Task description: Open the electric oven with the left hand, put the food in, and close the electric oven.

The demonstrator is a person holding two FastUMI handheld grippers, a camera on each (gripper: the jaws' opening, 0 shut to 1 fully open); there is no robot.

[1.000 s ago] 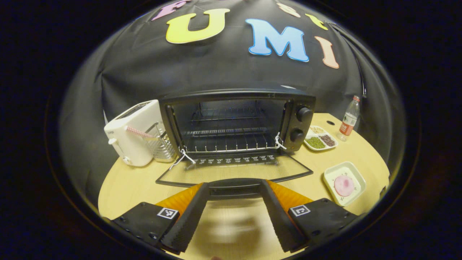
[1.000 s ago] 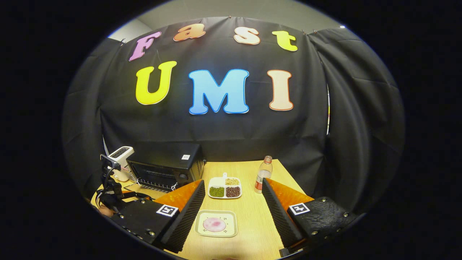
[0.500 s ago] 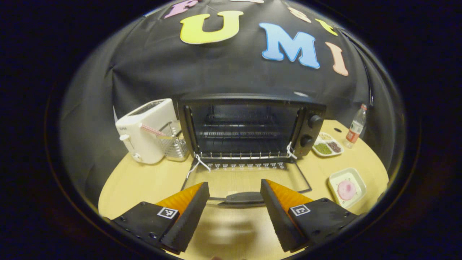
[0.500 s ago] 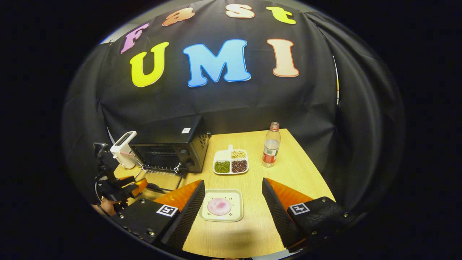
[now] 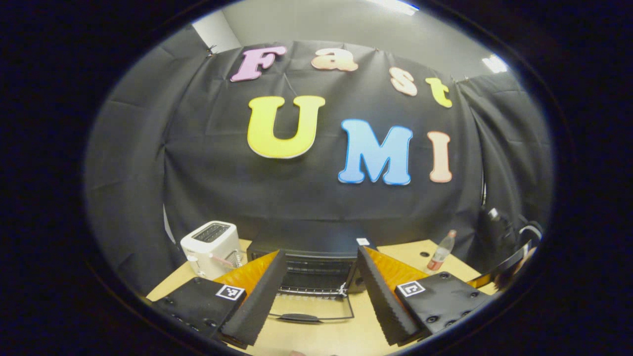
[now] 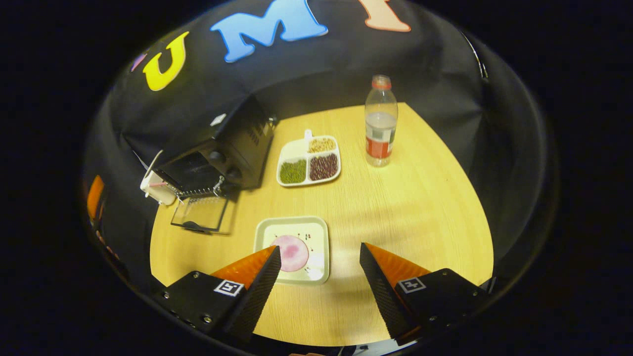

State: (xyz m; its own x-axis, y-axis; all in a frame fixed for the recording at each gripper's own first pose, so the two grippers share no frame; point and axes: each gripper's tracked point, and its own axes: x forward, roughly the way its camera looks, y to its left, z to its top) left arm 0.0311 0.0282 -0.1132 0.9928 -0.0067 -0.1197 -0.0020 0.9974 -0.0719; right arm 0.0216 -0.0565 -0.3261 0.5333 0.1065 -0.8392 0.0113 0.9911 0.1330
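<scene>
The black electric oven (image 5: 316, 269) (image 6: 217, 153) stands at the back left of the wooden table, its glass door (image 5: 311, 312) (image 6: 203, 213) folded down flat. My left gripper (image 5: 319, 301) is open and empty, drawn back and raised well in front of the oven. A pink round piece of food (image 6: 291, 252) lies on a square cream plate (image 6: 316, 230). My right gripper (image 6: 319, 282) hangs open above the near edge of that plate, its left finger over the food, holding nothing. The right gripper also shows at the right edge of the left gripper view.
A white toaster (image 5: 210, 247) (image 6: 156, 190) stands left of the oven. A divided dish of beans (image 6: 309, 160) and a water bottle (image 6: 381, 121) (image 5: 440, 252) sit behind the plate. Bare tabletop (image 6: 420, 207) lies to the right.
My left gripper has pulled back and tilted up from the open oven door. My right gripper has moved forward and down over the plate with the food.
</scene>
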